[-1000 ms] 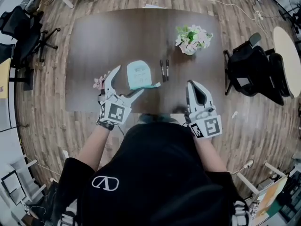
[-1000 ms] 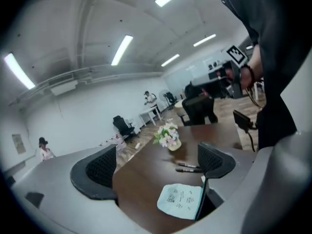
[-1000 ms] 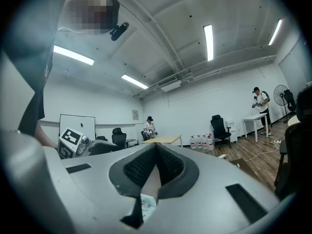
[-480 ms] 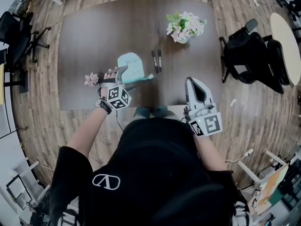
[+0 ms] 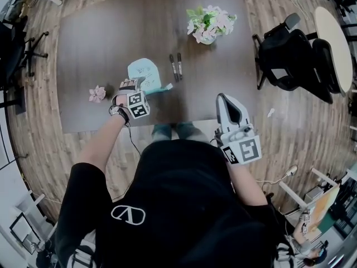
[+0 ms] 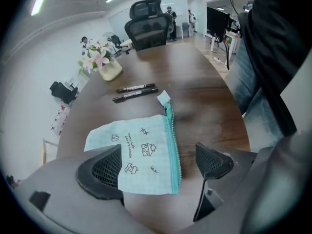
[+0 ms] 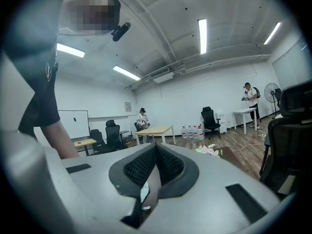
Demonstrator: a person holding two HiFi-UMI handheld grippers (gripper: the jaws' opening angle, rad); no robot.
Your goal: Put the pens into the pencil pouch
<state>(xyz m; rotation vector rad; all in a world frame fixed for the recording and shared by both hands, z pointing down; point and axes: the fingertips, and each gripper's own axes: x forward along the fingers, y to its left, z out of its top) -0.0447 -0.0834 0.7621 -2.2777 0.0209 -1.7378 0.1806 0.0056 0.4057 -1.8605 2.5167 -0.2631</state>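
Note:
A pale teal pencil pouch point(image 5: 146, 72) point(image 6: 139, 152) lies flat on the dark table point(image 5: 100, 38), its zipper point(image 6: 170, 135) along the right edge in the left gripper view. Two black pens point(image 5: 175, 66) point(image 6: 135, 91) lie side by side just beyond it. My left gripper point(image 5: 138, 87) point(image 6: 158, 165) points steeply down over the pouch's near end. Its jaws are open and straddle the pouch, and the pads do not press on it. My right gripper point(image 5: 223, 99) point(image 7: 155, 162) hangs level near the table's front right corner, shut with nothing in it.
A vase of pink and white flowers point(image 5: 209, 24) point(image 6: 100, 62) stands at the back of the table. A small pink flower point(image 5: 97, 92) lies left of the pouch. Black office chairs point(image 5: 290, 52) stand to the right, near a round table point(image 5: 334, 38).
My left gripper has dropped from above the table edge and tipped downward, so its open jaws now straddle the pouch's near end. The right gripper has drifted slightly and stayed shut.

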